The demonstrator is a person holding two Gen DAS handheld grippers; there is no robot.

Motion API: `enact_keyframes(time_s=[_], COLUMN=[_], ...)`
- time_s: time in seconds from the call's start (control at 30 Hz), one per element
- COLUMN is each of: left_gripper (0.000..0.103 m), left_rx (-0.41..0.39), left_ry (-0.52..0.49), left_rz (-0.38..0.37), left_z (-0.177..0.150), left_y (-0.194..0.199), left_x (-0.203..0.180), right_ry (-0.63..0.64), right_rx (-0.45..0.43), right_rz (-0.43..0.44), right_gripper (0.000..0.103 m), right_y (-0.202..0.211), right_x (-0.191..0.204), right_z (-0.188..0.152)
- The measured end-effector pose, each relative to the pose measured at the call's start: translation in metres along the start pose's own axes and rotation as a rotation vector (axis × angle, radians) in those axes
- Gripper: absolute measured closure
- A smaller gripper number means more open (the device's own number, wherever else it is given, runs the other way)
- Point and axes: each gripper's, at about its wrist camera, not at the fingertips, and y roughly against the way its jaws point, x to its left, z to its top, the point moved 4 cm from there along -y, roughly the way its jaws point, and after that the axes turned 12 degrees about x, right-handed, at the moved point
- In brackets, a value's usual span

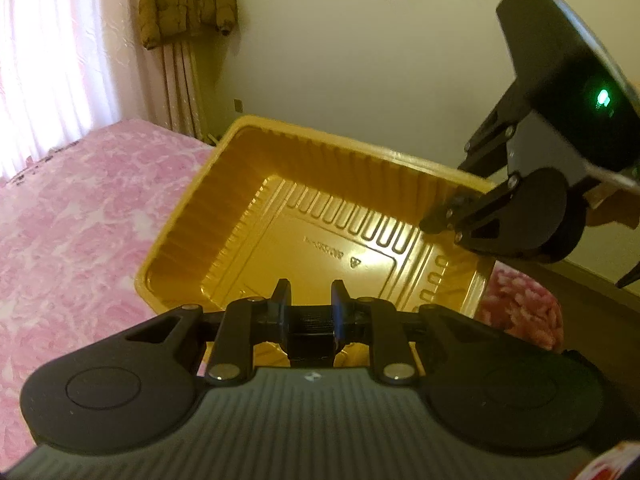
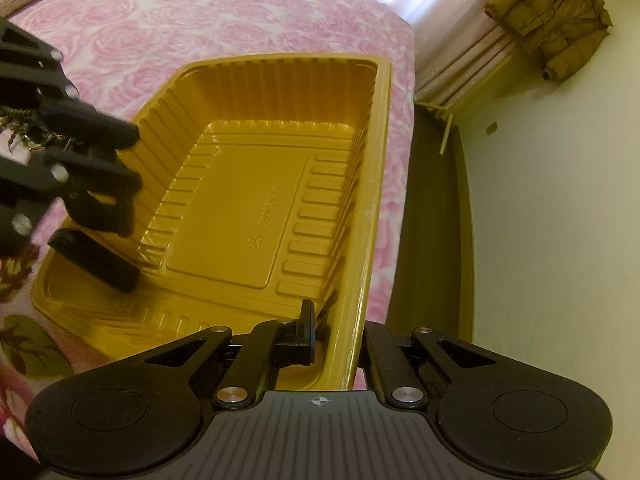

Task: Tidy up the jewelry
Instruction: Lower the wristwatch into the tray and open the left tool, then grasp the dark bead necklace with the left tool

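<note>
The empty gold plastic tray with ribbed walls (image 1: 320, 135) (image 2: 280, 59) lies on the pink rose-patterned bed (image 1: 80, 208) (image 2: 200, 20), right at the bed's edge. The right hand-held gripper (image 2: 332, 320) (image 1: 436, 220) is clamped on the tray's rim near a corner, with one finger (image 2: 306, 318) inside the wall and the other hidden outside it. The left hand-held gripper (image 1: 311, 292) (image 2: 116, 160) hovers over the opposite rim. Its jaws are parted only a narrow way, and the tray's floor shows through the gap. Nothing is visible between the tips.

A small tangle of green beaded cord and metal trinkets (image 2: 24, 128) shows just behind the left hand-held gripper's black linkage in the right wrist view. I cannot tell whether it rests on the bed or touches the tool.

Beyond the tray's long side the bed ends, and a strip of dark floor (image 2: 432, 200) runs along a cream wall (image 1: 360, 60). A brown padded jacket (image 1: 186, 4) (image 2: 560, 24) hangs beside the pale pink curtains (image 1: 48, 40), well apart from the tray. The bed lies open on the far side of the tray.
</note>
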Motion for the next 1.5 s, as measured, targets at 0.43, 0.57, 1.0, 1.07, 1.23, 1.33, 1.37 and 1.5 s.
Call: enact_keyframes(time_s=[0.43,0.57,1.0,1.07,1.23,1.33,1.37,1.5], left_gripper=[0.076,0.071,0.071,0.071,0.07,0.07,0.07,0.07], left_rx=[-0.022,-0.01,0.082,0.084,0.117,0.127,0.128,0.145], left_ry=[0.03,0.075,0.275,0.292,0.318,0.326,0.327,0.288], left_rz=[0.054,0.119,0.31,0.326,0.347,0.363,0.371,0.441], left_z=[-0.013,-0.037,-0.136,-0.146,-0.17,-0.179,-0.18,-0.186], left_y=[0.01,0.025,0.059,0.062,0.061,0.058,0.056,0.052], left_x=[0.012,0.03,0.085,0.089,0.094,0.097,0.098,0.099], right_ry=[0.001,0.003,0.005,0.006,0.009,0.009,0.009,0.009], right_rx=[0.002,0.002,0.008,0.008,0.011,0.011,0.011,0.011], right_rz=[0.001,0.001,-0.002,-0.002,-0.006,-0.006,-0.006,-0.006], right_gripper=[0.098,0.098,0.098,0.098,0.098,0.098,0.098,0.098], right_y=[0.001,0.001,0.0,0.0,0.0,0.0,0.0,0.0], right_x=[0.001,0.001,0.002,0.002,0.003,0.003,0.003,0.003], right_z=[0.001,0.001,0.001,0.001,0.001,0.001,0.001,0.001])
